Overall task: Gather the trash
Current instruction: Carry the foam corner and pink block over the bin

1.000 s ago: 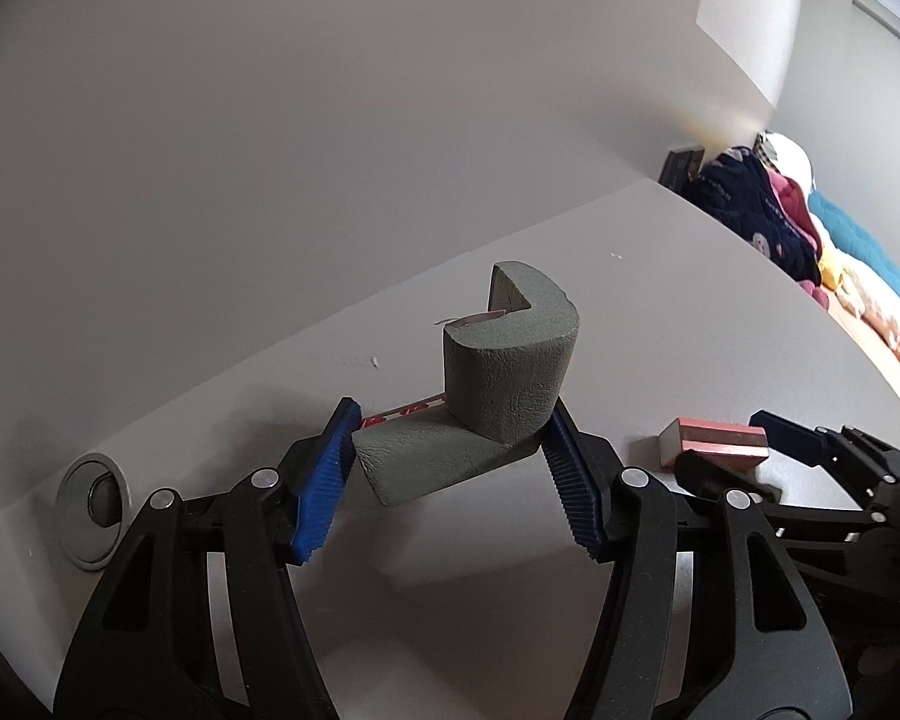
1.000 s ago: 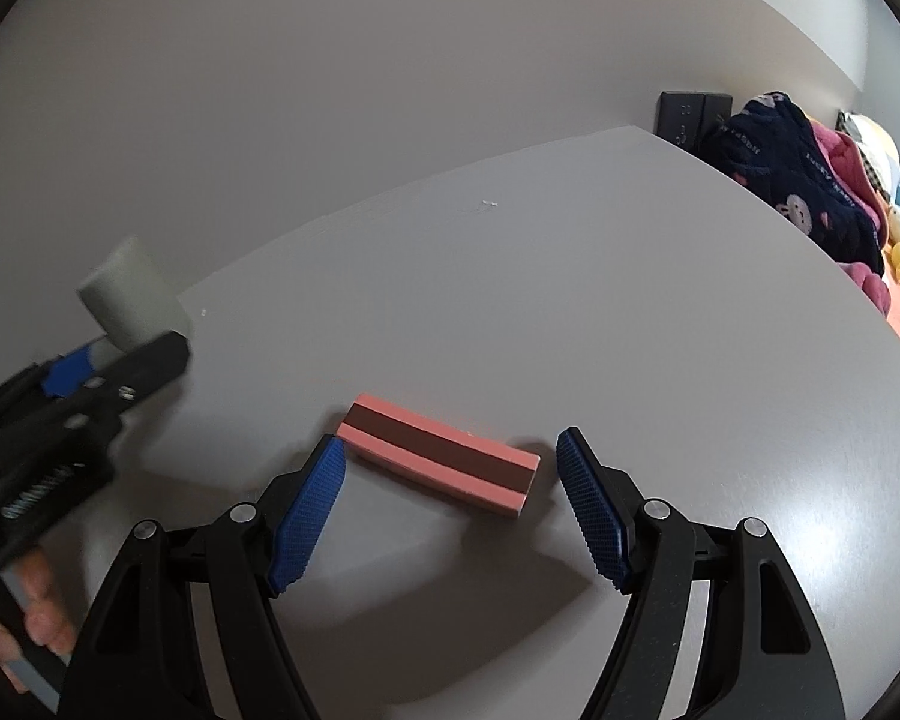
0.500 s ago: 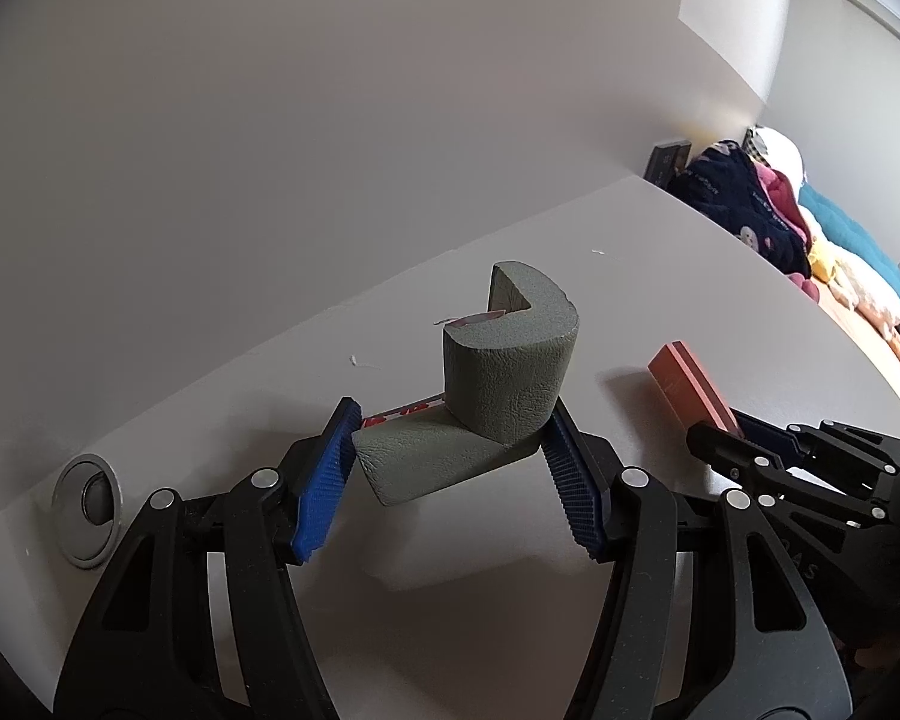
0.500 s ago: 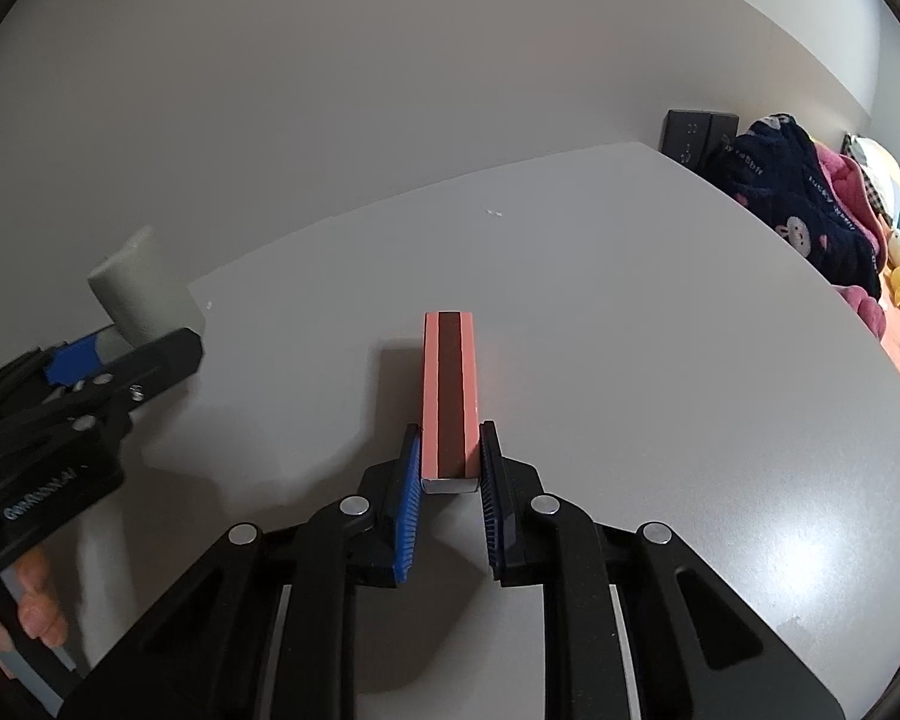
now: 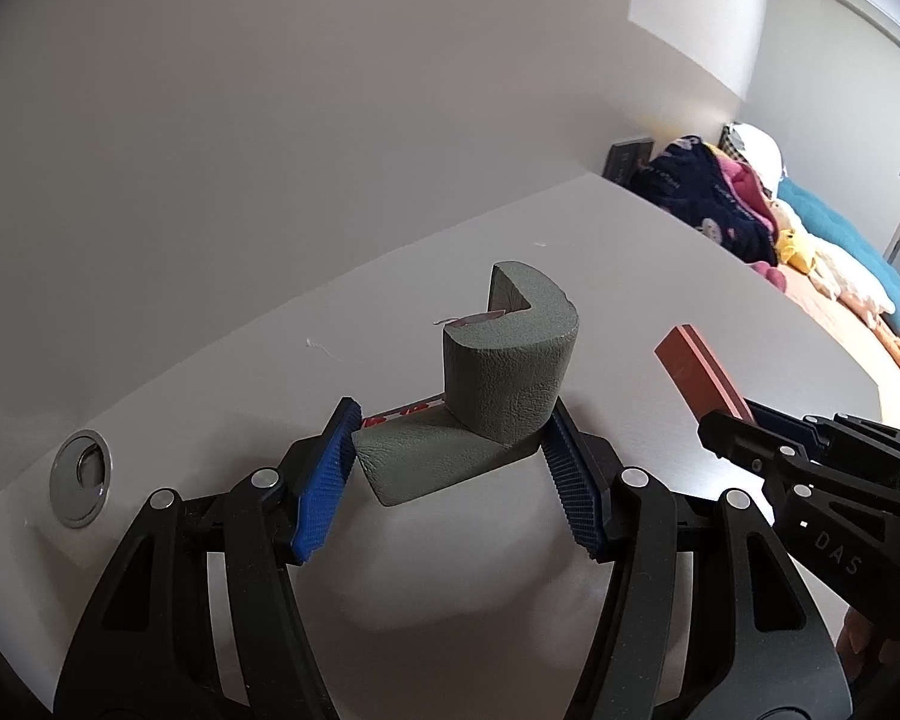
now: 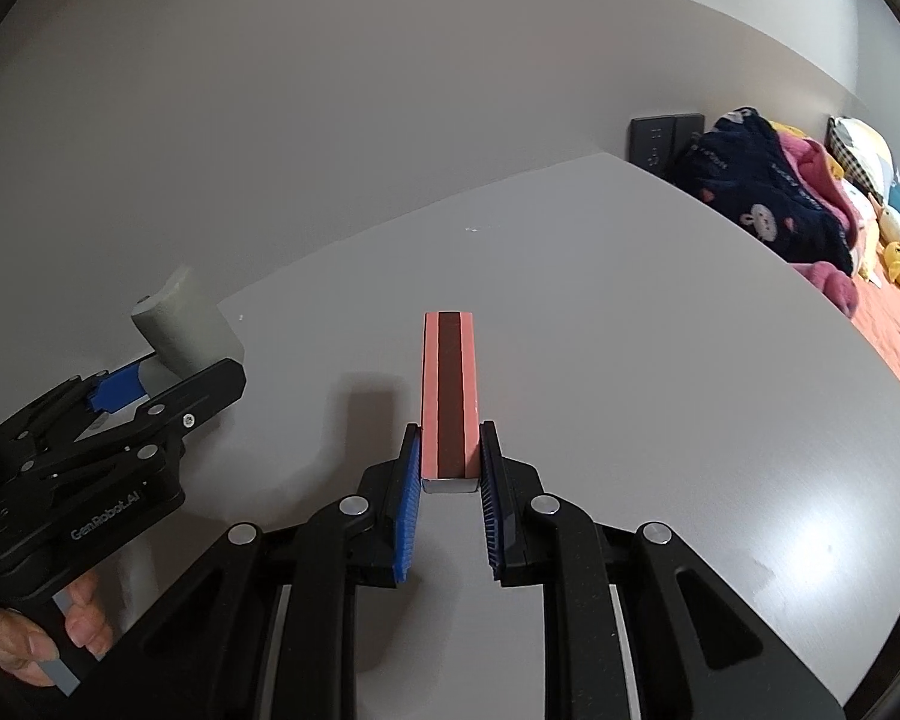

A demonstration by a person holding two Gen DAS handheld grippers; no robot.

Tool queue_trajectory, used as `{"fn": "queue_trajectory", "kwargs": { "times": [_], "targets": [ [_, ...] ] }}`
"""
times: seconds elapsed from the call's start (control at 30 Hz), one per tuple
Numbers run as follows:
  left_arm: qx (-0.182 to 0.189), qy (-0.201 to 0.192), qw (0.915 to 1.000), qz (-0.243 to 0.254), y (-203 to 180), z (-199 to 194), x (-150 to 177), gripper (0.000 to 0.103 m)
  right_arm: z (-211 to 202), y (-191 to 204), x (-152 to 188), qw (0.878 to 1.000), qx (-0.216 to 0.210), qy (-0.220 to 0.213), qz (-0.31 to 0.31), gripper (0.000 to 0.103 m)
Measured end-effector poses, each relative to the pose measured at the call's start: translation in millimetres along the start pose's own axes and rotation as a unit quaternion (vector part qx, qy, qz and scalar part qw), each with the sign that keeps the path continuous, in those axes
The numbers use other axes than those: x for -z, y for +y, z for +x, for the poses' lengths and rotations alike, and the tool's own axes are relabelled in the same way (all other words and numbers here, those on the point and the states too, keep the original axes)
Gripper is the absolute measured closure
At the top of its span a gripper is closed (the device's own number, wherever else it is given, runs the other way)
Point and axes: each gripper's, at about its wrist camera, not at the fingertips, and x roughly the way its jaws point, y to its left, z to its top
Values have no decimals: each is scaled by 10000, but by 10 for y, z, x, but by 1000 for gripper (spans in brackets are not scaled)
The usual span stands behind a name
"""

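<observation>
Both hands are loaded now: my left gripper [image 5: 447, 480] has its jaws pinching the grey-green L-shaped foam corner guard [image 5: 480, 402] by its lower leg, the upright leg sticking up clear of the white desk [image 5: 630, 276], and my right gripper [image 6: 449, 495] has its jaws pressed tight on the near end of the pink-and-brown foam strip [image 6: 449, 384], which pokes straight out ahead, off the surface as far as I can judge. To do this carry well I want both wrists level and the grips firm, since that strip is held only at one end and could droop or pivot. No bin shows in either view, so I need to find it first. Watch the two grippers, they're close together. A round metal grommet [image 5: 81, 477] sits far left, and a pile of clothes and plush toys [image 6: 780, 204] crowds the far right edge.
</observation>
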Motion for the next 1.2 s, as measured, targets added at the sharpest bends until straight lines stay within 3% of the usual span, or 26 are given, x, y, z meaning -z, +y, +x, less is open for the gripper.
{"fn": "queue_trajectory", "kwargs": {
  "times": [0.53, 1.2],
  "targets": [
    [237, -166, 9993, 232, -454, -504, 150, 43, -630, -30, 239, 9995, -8, -274, 170, 83],
    [610, -193, 9961, 603, -1163, -894, 435, 43, -1373, -474, 749, 9971, 156, -523, 522, 83]
  ]
}}
